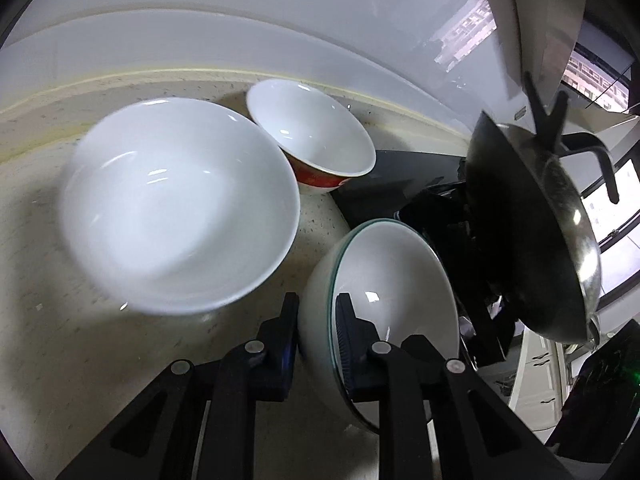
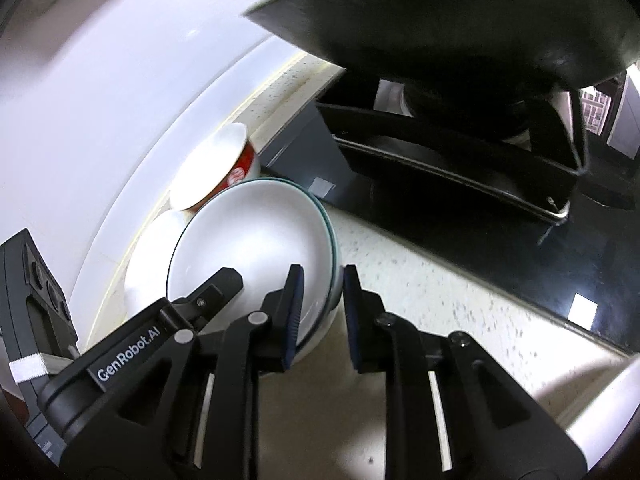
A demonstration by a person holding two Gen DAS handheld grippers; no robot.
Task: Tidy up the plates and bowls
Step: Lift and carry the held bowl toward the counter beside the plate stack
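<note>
- White with a thin green rim, the green-rimmed bowl [image 1: 394, 280] is sitting tilted near the edge of the speckled countertop [image 1: 40, 240], just beside the black stove [image 2: 460, 216].
- The left gripper [image 1: 318, 328] is clamping the bowl's near wall, one blue pad outside and the other inside the rim.
- The right gripper [image 2: 323, 308] is pinching the same bowl [image 2: 256, 248] at its rim, one pad lying against the inner face and the other against the outer wall.
- Both sets of jaws are standing nearly closed on the thin wall.
- In the right wrist view the left gripper's black fingers [image 2: 208, 292] are reaching onto the bowl from the left.
- A large plain white bowl [image 1: 180, 208] is resting upright on the countertop to the left, blurred at its edge.
- A white bowl with a red band [image 1: 316, 136] is standing behind it, near the wall, leaning slightly.
- A dark wok [image 1: 532, 220] is sitting tipped on the stove to the right.
</note>
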